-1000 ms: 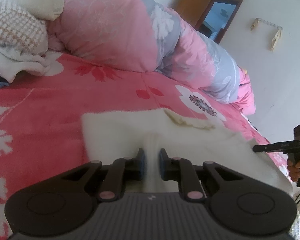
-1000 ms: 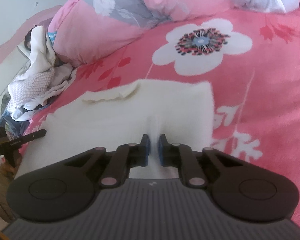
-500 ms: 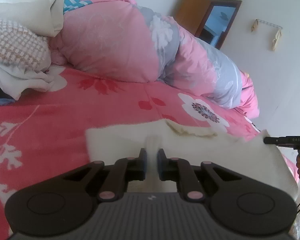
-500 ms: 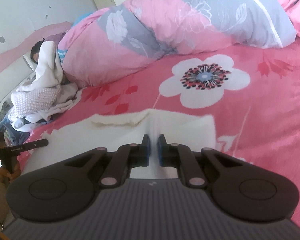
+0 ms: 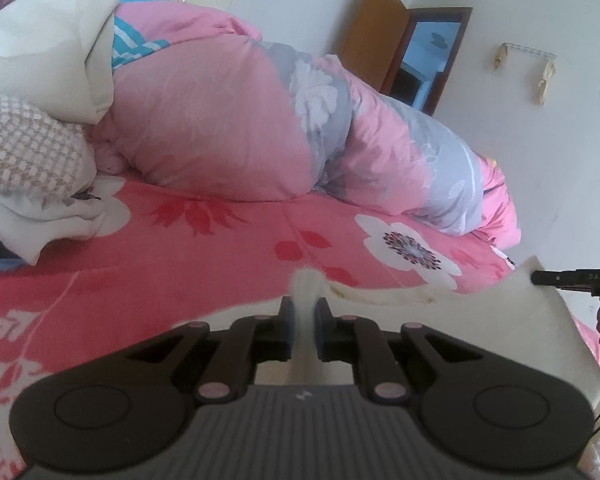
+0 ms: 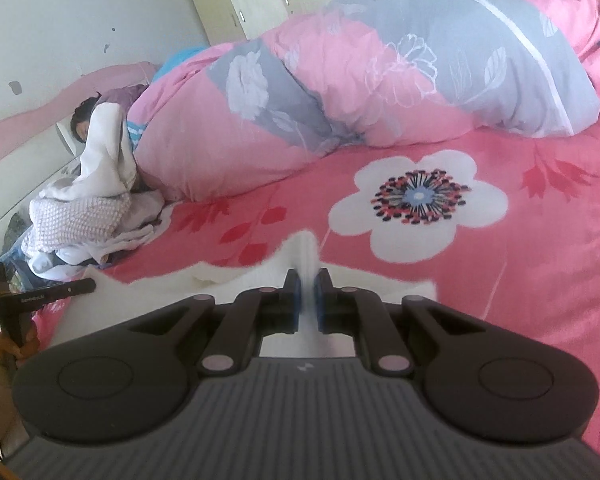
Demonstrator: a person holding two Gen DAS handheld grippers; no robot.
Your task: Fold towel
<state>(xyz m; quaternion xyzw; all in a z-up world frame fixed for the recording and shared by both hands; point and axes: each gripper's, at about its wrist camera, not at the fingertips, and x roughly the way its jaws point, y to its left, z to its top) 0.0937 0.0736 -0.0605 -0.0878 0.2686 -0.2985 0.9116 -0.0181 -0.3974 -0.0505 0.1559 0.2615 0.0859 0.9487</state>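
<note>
Two grippers, left gripper (image 5: 303, 322) and right gripper (image 6: 308, 300), each pinching shut on the cream towel (image 5: 540, 320), raising its near edge above the pink bed (image 6: 540, 240); soft, light, sagging between grips, best held at corners.

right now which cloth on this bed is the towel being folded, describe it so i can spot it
Start at the pink floral bedsheet, in front of the rolled pink-and-grey quilt. The towel is the plain cream cloth at the near edge, pinched by the right gripper and the left gripper. Unlike the heap of white clothes by the headboard, it is one flat, unpatterned sheet.
</note>
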